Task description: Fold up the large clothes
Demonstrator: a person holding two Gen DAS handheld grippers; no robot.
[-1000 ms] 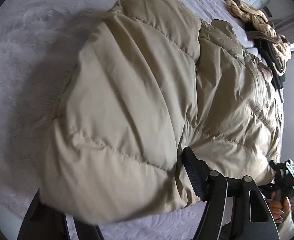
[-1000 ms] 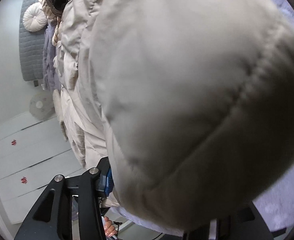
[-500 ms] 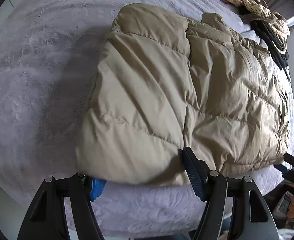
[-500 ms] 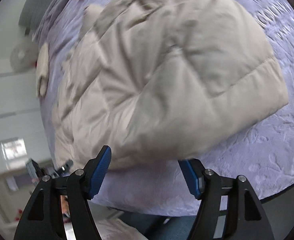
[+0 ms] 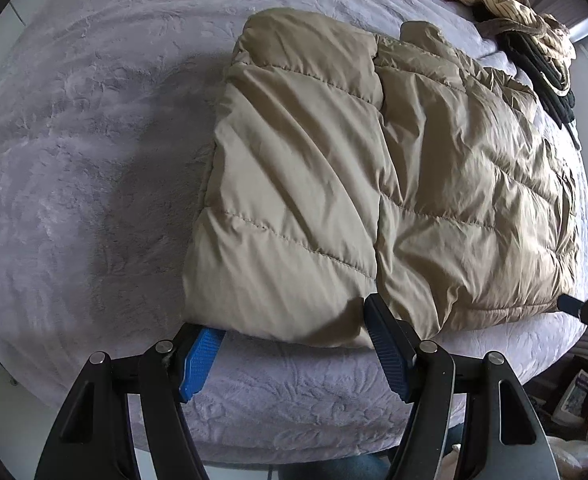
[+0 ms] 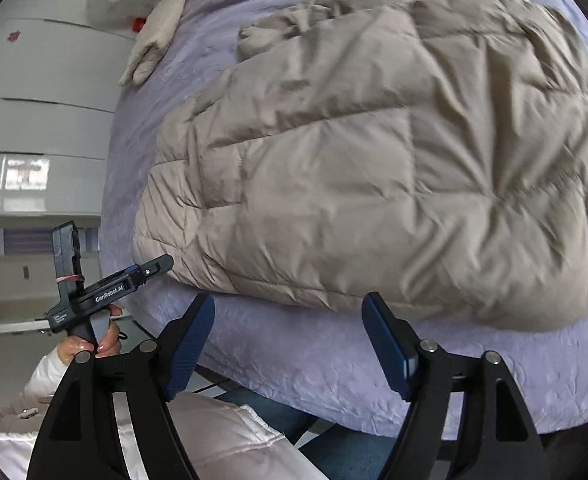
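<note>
A tan quilted puffer jacket point(image 5: 374, 176) lies folded flat on the lavender bed cover point(image 5: 73, 160). It also shows in the right wrist view point(image 6: 354, 168). My left gripper point(image 5: 289, 344) is open and empty at the jacket's near edge, its blue pads just below the hem. My right gripper point(image 6: 289, 332) is open and empty, a little below the jacket's near edge over the bed cover point(image 6: 314, 356). The left gripper's body point(image 6: 93, 292) shows at the left of the right wrist view, held in a hand.
A pile of striped tan and dark clothes point(image 5: 526, 36) lies at the bed's far right corner. A beige garment point(image 6: 153, 36) lies on the bed's far left side. White wardrobe doors point(image 6: 33, 120) stand beyond the bed. The bed edge runs just past both grippers.
Both grippers were shut on the lifted jacket a second ago. They have laid it down on the bed, opened, and drawn back toward the near edge.
</note>
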